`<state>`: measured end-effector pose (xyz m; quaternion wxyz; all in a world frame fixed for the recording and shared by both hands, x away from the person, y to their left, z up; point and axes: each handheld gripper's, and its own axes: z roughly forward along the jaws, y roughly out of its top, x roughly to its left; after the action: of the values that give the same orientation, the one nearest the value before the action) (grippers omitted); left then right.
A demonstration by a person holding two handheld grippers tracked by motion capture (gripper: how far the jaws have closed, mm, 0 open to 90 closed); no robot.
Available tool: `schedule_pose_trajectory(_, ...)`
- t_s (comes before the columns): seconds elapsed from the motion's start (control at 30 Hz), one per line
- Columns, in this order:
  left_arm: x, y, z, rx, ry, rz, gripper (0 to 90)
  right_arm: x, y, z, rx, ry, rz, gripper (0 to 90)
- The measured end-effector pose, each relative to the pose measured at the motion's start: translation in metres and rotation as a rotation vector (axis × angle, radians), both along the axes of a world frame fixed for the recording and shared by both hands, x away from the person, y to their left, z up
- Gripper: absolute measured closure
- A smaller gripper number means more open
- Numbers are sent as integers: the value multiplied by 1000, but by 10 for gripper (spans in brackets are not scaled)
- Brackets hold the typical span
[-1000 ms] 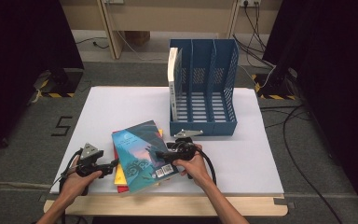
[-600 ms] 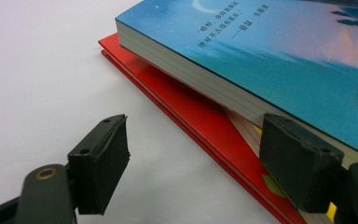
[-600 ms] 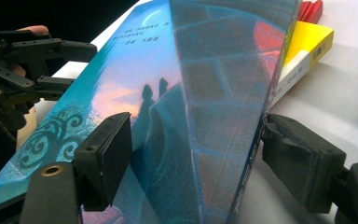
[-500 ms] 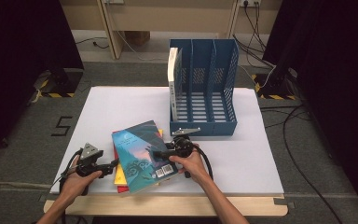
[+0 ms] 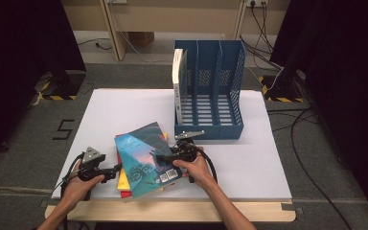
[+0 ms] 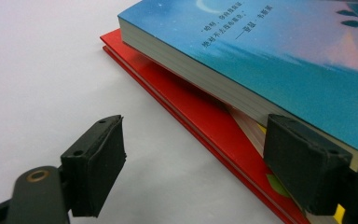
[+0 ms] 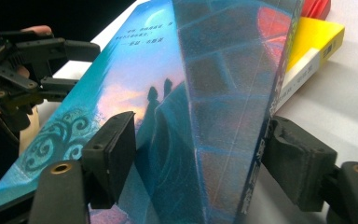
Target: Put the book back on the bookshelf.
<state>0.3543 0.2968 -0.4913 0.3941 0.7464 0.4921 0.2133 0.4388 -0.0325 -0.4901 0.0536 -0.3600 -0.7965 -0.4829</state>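
Left forearm: enters from the near edge at the left, angled slightly toward the right.
Left hand [image 5: 78, 184]: wrapped around the handle of its gripper, low at the near left.
Left gripper [image 5: 116, 169]: points right, roughly level; jaws stand wide apart with a clear gap between the pads [image 6: 100, 168].
Right forearm: enters from the near edge right of centre, slanting toward the far left.
Right hand [image 5: 196, 168]: closed around its gripper's handle.
Right gripper [image 5: 160, 159]: points left; jaws spread apart, not pressed together, pads [image 7: 114, 151] well separated.
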Motion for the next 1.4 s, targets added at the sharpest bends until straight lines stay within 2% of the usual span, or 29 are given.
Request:
schedule_pose_trajectory(0.1, 0, 1, 0, -1, 6, 0, 188, -4, 1, 7, -28, -72, 16, 353)
schedule_pose_trajectory(0.13, 0, 1, 0, -1, 5, 2, 184, -6, 2, 10, -44, -107, 20, 358)
schedule_pose_trajectory(0.17, 0, 2, 0, 0, 4, 2, 182, -9, 3, 14, -67, -162, 34, 369)
schedule_pose_trajectory(0.27, 0, 1, -1, -1, 7, 2, 178, -12, 3, 22, -92, -232, 67, 385)
schedule_pose_trajectory(0.33, 0, 0, -2, 21, 7, 1, 188, -15, 4, 26, -99, -268, 71, 405)
schedule_pose_trajectory(0.4, 1, -1, -2, 26, 7, -2, 196, -15, 1, 30, -68, -273, 82, 448)
schedule_pose_trajectory(0.43, 1, 0, -3, 23, 8, -1, 196, -13, 0, 31, -54, -259, 84, 462)
schedule_pose_trajectory(0.47, 1, 0, -3, 23, 8, 1, 196, -12, 0, 34, -60, -251, 96, 470)
schedule_pose_trajectory(0.53, 1, -1, -3, 29, 7, -3, 205, -9, 2, 36, -62, -259, 123, 477)
schedule_pose_trajectory(0.67, 1, -4, -3, 44, 3, -10, 295, -3, 9, 44, -33, -228, 174, 517)
schedule_pose_trajectory(0.73, 1, -4, -3, 44, 3, -12, 299, -1, 10, 47, -54, -216, 184, 517)
schedule_pose_trajectory(0.83, 1, -4, -3, 43, 2, -12, 298, 4, 12, 46, -50, -203, 200, 516)
schedule_pose_trajectory(0.97, 2, -4, -3, 41, 4, -16, 298, 13, 15, 42, -49, -140, 219, 499)
schedule_pose_trajectory(1.03, 2, -3, -3, 41, 6, -19, 298, 18, 20, 43, -75, -123, 250, 491)
schedule_pose_trajectory(1.07, 2, -3, -3, 42, 6, -20, 297, 20, 21, 44, -77, -101, 245, 493)
schedule_pose_trajectory(1.13, 2, -3, -3, 45, 6, -19, 297, 27, 25, 44, -79, -89, 264, 494)
schedule_pose_trajectory(1.2, 3, -3, -3, 44, 6, -20, 297, 31, 26, 43, -68, -60, 266, 494)
schedule_pose_trajectory(1.27, 3, -3, -3, 43, 6, -20, 297, 34, 26, 41, -51, 0, 251, 495)
schedule_pose_trajectory(1.4, 3, -3, -3, 41, 4, -19, 296, 41, 27, 38, -29, 49, 248, 491)
